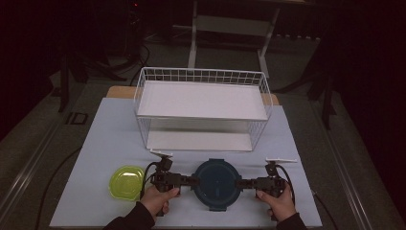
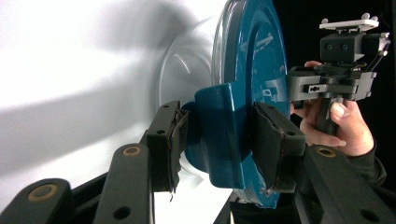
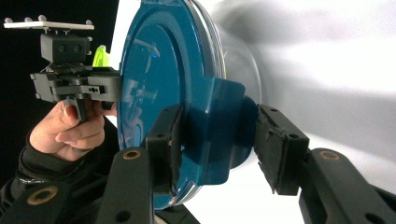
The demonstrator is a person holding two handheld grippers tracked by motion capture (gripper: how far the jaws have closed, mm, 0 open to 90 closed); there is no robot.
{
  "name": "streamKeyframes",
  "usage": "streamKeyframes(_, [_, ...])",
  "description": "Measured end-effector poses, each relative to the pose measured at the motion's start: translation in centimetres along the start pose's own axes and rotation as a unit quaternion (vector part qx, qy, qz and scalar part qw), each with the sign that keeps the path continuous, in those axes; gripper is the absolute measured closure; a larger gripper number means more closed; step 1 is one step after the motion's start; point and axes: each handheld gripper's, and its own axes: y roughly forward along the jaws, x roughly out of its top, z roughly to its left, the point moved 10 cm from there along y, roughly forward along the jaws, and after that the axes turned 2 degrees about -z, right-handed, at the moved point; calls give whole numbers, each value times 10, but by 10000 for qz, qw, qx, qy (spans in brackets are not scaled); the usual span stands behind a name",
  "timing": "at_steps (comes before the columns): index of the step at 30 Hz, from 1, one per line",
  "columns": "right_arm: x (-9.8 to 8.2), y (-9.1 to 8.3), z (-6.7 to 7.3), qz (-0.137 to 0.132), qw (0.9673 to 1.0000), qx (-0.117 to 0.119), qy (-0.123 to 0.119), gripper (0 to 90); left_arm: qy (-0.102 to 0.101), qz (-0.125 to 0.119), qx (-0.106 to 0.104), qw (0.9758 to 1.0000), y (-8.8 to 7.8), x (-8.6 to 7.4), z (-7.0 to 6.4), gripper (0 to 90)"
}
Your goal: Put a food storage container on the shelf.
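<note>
Your left gripper [image 1: 190, 181] clamped on the left latch tab of the round teal-lidded container [image 1: 218, 184], your right gripper [image 1: 242, 183] clamped on its right tab, container on the table [image 1: 110, 134] before the white wire rack [image 1: 201, 108], lime lid [image 1: 126, 182] just left.

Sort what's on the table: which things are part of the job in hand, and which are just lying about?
In the job:
- blue-lidded round container
- left gripper, jaws around its left lid clip
- right gripper, jaws around its right lid clip

Lying about:
- yellow-green container, left of the left hand
- white wire rack, behind
</note>
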Motion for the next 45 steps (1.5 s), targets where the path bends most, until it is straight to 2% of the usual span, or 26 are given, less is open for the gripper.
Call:
streamKeyframes(2, [-1, -1, 1, -16, 10000, 3, -54, 533, 126, 23, 30, 9999, -1, -2, -3, 541])
streamKeyframes(3, [-1, -2, 2, -20, 10000, 3, -72, 539, 97, 11, 41, 9999, -2, -2, -5, 546])
streamKeyframes(5, [-2, -4, 4, -42, 9999, -11, -118, 545, 208, 11, 61, 9998, -2, -3, -8, 552])
streamKeyframes(13, [-1, -13, 10, -99, 9994, -125, -320, 550, 156, 44, -8, 9999, -3, -4, -17, 562])
streamKeyframes(24, [11, -25, 31, -295, 9983, 118, -479, 549, 474, -129, -114, 9987, -21, 12, -42, 566])
streamKeyframes(25, [12, -26, 33, -323, 9979, 154, -544, 549, 477, -161, -130, 9986, -23, 13, -45, 568])
streamKeyframes(27, [14, -27, 36, -342, 9979, 185, -514, 549, 489, -182, -152, 9985, -25, 15, -48, 569])
streamKeyframes(28, [18, -30, 41, -392, 9973, 256, -569, 549, 555, -222, -189, 9980, -30, 21, -55, 570])
streamKeyframes(31, [23, -34, 50, -429, 9967, 288, -620, 549, 635, -280, -190, 9974, -35, 26, -62, 571])
streamKeyframes(36, [36, -41, 65, -550, 9948, 253, -823, 548, 763, -404, -201, 9961, -46, 38, -77, 572])
streamKeyframes(39, [46, -46, 75, -617, 9931, 249, -962, 548, 799, -517, -235, 9952, -51, 45, -83, 573])
streamKeyframes(45, [66, -52, 94, -712, 9912, 236, -1093, 550, 863, -628, -269, 9939, -63, 60, -94, 574])
